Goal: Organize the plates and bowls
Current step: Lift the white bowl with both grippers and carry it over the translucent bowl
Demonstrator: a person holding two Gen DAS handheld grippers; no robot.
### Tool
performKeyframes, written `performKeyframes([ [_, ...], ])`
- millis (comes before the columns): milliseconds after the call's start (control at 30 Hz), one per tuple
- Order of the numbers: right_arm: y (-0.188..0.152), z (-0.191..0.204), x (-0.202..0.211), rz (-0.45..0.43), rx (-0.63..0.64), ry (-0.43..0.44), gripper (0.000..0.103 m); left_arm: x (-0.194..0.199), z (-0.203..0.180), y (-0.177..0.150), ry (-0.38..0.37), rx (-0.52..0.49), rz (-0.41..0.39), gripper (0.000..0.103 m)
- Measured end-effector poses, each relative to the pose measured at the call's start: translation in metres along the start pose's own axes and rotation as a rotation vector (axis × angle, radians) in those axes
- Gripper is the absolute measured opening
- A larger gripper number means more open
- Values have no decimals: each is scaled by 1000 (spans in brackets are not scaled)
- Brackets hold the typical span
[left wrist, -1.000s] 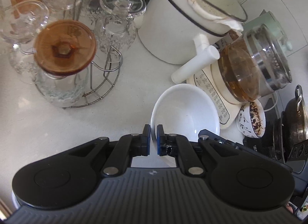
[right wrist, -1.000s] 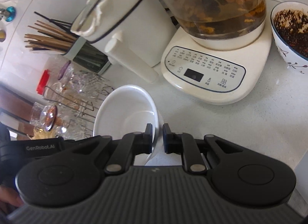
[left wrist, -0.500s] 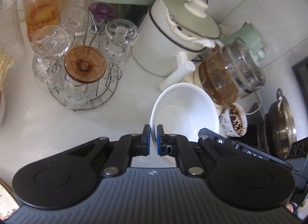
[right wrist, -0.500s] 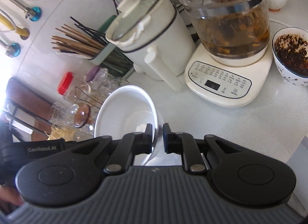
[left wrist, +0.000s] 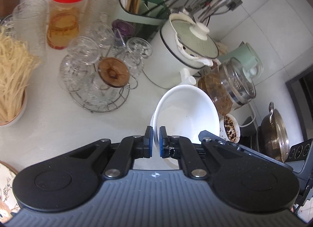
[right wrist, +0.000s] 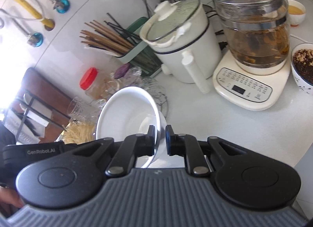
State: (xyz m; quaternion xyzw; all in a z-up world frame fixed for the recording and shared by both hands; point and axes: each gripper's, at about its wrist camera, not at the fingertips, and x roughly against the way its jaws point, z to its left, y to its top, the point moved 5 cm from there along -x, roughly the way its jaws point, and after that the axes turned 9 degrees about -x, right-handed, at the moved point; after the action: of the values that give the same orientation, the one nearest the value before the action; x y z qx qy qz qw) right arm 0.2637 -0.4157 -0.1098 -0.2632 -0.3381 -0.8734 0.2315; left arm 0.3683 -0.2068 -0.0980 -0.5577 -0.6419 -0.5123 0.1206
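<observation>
Your left tongs [left wrist: 156, 141] are clamped on the near rim of the white bowl [left wrist: 185, 113], blue pads on either side of the wall, and the bowl hangs tilted above the surface [left wrist: 58, 129], out at one o'clock from the pads. Going left to right in the left wrist view: a dish of noodles [left wrist: 11, 82] at nine o'clock, a red-capped jar [left wrist: 65, 14] at eleven, a wire rack [left wrist: 101, 98] of upturned glasses below it, a chopstick holder [left wrist: 142, 8] near twelve, a white pot [left wrist: 183, 55] with a pale lid, a glass kettle [left wrist: 228, 88] just behind the bowl, a small speckled bowl [left wrist: 230, 128] at three beside the bowl's far rim, and a metal pan [left wrist: 275, 135] at the far right. Your right tongs [right wrist: 160, 138] grip the opposite rim of the same bowl [right wrist: 127, 113], which in that view sits at eleven o'clock from the pads, with the pot [right wrist: 185, 51] at twelve and the kettle [right wrist: 254, 37] on its cream base at two.
</observation>
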Motion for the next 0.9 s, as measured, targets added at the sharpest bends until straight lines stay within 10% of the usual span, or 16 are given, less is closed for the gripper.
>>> performKeyframes([
  [900, -71, 59, -27, 132, 172, 30, 14, 64, 73, -71, 67, 160, -68, 7],
])
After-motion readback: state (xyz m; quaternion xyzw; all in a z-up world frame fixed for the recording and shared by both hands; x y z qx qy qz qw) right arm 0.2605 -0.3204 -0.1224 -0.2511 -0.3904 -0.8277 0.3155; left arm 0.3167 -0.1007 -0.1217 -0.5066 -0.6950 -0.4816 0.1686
